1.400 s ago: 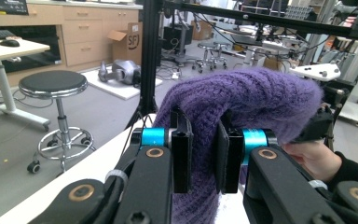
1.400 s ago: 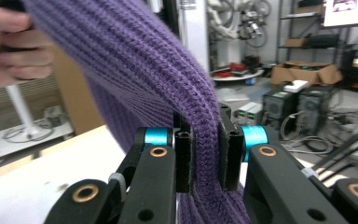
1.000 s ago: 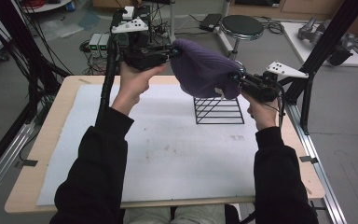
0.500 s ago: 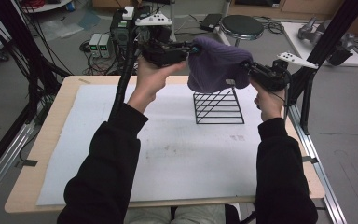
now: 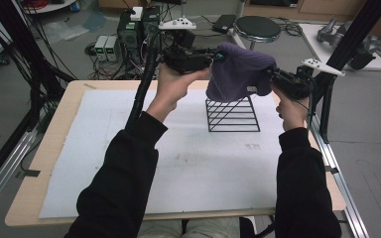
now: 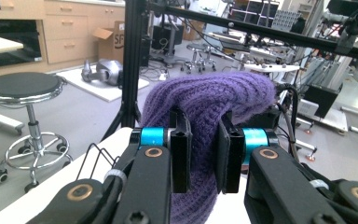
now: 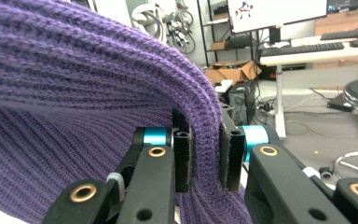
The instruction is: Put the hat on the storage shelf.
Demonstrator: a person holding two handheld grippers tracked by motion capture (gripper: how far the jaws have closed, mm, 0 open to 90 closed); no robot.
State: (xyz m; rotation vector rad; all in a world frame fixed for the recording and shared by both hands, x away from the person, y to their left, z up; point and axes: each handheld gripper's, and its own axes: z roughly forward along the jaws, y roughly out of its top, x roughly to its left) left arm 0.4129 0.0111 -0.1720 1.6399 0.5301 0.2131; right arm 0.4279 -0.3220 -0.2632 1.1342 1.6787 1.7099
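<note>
From the high view, I hold the purple knit hat point(image 5: 240, 74) in the air, just above the black wire rack point(image 5: 232, 115) at about one o'clock on the table point(image 5: 59, 129). To do this well, I keep both hands level and lower gently. In the left gripper view, the left gripper point(image 6: 204, 156) is clamped on the hat; a cardboard box point(image 6: 113, 38) at eleven o'clock shows "SF". In the right gripper view, the right gripper point(image 7: 206, 156) pinches the hat's edge.

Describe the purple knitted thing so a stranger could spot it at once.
Start at the wooden table with its white sheet, then find the black wire rack standing near the far right corner. Just above that rack hangs the purple knit hat, stretched between the left tool and the right tool, both clamped on its edge. It is the one soft, coloured item among black metal.
</note>
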